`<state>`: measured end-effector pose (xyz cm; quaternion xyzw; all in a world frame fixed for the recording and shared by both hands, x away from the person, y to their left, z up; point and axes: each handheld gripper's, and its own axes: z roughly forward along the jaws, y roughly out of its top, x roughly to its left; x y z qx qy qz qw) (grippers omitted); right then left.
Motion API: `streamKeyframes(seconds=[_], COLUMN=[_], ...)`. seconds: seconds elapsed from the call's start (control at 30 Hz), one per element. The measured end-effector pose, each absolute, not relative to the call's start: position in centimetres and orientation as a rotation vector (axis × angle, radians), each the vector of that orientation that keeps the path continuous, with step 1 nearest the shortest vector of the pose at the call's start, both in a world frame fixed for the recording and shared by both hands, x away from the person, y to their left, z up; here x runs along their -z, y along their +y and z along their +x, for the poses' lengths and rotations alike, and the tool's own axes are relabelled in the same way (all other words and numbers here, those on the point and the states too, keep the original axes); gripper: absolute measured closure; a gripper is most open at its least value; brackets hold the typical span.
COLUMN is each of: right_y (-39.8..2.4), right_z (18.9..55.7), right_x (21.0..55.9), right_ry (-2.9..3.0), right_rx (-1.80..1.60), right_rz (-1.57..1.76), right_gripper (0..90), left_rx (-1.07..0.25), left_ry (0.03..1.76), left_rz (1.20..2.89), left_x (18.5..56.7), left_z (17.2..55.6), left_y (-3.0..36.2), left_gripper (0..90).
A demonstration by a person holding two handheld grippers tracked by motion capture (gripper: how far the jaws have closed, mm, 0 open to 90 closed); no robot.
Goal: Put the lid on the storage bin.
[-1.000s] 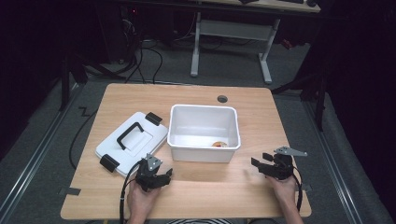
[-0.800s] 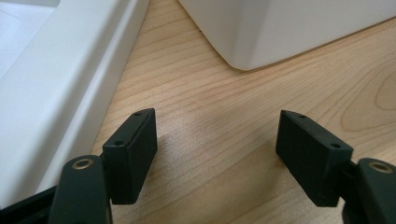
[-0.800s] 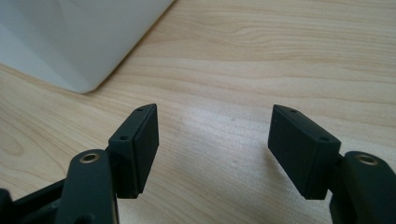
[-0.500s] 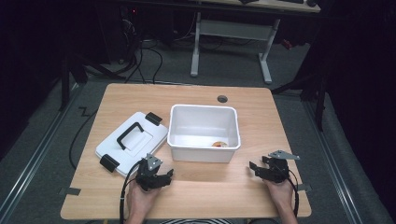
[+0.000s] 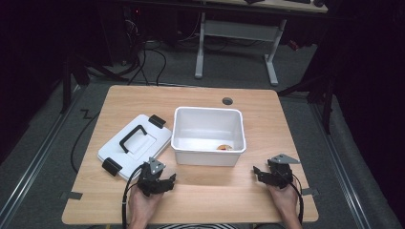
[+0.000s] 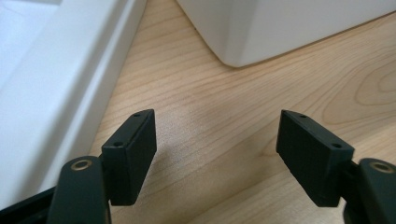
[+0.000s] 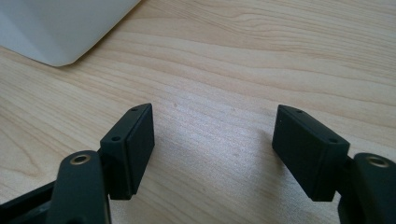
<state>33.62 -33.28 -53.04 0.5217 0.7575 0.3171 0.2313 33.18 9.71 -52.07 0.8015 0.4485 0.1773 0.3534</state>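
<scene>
A: Left gripper [image 5: 165,180] state? Location of bin [image 5: 208,155] and lid [image 5: 135,146]?
B: Jaws wide, just narrowed slightly, gripping nothing, bare tabletop [image 6: 224,116] between. Lid edge [image 6: 60,88] just beside left jaw; bin corner [image 6: 261,32] ahead, near.
A: Right gripper [image 5: 260,172]?
B: Jaws wide, just opened further, nothing between. Bin corner [image 7: 56,28] ahead and left, apart. Small orange item [image 5: 224,147] inside bin, identity unclear.
</scene>
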Motion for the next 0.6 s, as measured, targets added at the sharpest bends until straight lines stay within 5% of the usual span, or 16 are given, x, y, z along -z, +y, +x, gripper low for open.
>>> streamKeyframes(seconds=[0.6], right_y=[-33.0], right_z=[33.3], right_x=[53.0], right_ry=[2.092], right_rx=[-0.862], right_rz=[1.385], right_gripper=[30.9], left_rx=[-0.434], left_ry=[1.329], left_rz=[2.001], left_x=[46.6], left_z=[33.7], left_y=[15.2], left_gripper=[34.1])
